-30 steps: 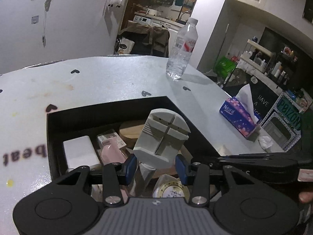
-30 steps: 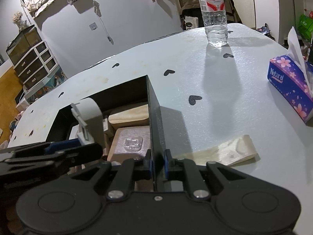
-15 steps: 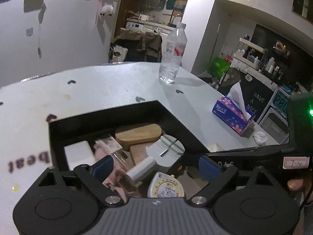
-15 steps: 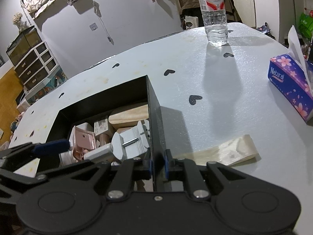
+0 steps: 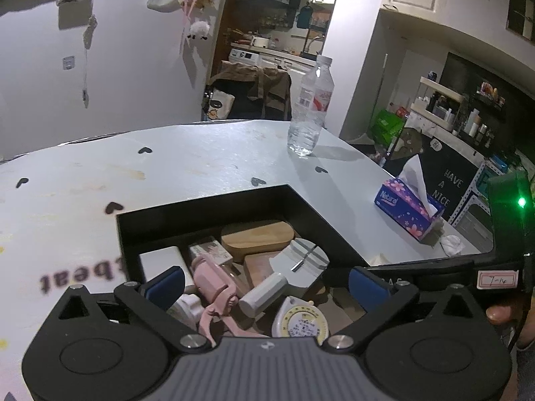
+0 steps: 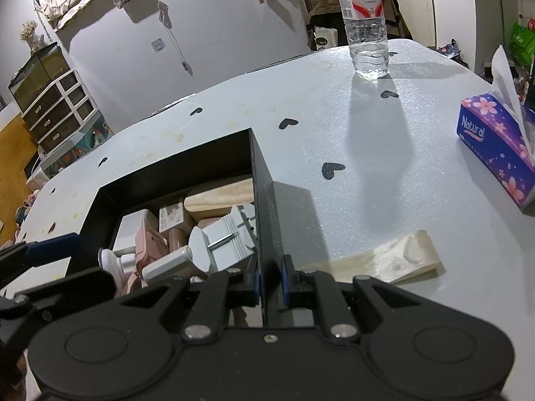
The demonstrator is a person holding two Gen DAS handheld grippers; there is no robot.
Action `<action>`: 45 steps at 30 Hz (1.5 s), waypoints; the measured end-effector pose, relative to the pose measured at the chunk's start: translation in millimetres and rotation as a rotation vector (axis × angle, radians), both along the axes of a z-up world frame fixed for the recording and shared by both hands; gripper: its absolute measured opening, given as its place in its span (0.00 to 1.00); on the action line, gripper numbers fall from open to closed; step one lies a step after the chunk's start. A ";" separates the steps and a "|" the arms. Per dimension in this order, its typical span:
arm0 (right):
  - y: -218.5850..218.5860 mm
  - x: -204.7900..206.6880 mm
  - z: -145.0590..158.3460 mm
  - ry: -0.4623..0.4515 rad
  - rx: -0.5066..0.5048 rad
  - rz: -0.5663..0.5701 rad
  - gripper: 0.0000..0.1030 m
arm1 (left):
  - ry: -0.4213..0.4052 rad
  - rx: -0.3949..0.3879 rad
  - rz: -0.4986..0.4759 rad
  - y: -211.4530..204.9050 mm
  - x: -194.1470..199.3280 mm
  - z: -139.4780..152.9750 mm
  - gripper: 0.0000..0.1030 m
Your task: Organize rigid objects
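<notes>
Nearest to you, your left gripper (image 5: pixel 265 284) hovers above the near end of the black box (image 5: pixel 207 205), its fingers (image 5: pixel 167 282) spread wide and holding nothing. Your right gripper (image 6: pixel 269 280) has its fingers pinched tight on the box's right wall, bracing the box on the desk (image 6: pixel 384 167).

Just beyond the open fingers, the grey tool (image 5: pixel 284 274) lies on its side on top of the pile, its handle pointing toward you. Beside it, to the left, sits a pink gadget (image 5: pixel 214 282), and on the near right a round tape measure (image 5: pixel 299 319). Farther in are a white block (image 5: pixel 164 260), a small printed carton (image 5: pixel 210 254) and a wooden piece (image 5: pixel 257 235) against the far wall.

Judging by this, most of the rigid items are already boxed, and the sorting looks close to finished. A flat pale strip (image 6: pixel 384 262) lies on the desk just right of the box; whether it belongs inside, you cannot tell. At the far end stand a water bottle (image 6: pixel 366 23) and, to the right, a tissue box (image 6: pixel 495 147).
</notes>
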State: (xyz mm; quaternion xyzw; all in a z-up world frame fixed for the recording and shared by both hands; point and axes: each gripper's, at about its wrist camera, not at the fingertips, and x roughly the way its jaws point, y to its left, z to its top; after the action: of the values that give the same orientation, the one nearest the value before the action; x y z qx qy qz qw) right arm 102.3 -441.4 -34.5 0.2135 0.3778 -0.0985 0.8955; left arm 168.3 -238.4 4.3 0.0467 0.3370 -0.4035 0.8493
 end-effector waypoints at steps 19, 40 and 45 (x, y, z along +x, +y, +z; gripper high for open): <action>9.5 -10.7 40.2 -0.089 -0.104 0.032 0.21 | -0.014 -0.032 0.167 39.0 -0.5 13.9 1.00; 37.7 -106.4 59.5 -0.267 -0.221 0.005 0.73 | -0.144 -0.079 0.304 84.1 -83.0 17.0 1.00; 47.7 -132.3 58.4 -0.300 -0.251 0.020 0.84 | -0.162 -0.076 0.329 96.0 -102.2 8.9 1.00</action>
State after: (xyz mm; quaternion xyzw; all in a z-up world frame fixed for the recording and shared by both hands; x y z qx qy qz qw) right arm -30.0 -393.6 23.9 0.1085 0.2266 -0.1031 0.9624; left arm 66.1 -142.4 13.3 -0.0087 0.2550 -0.2666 0.9294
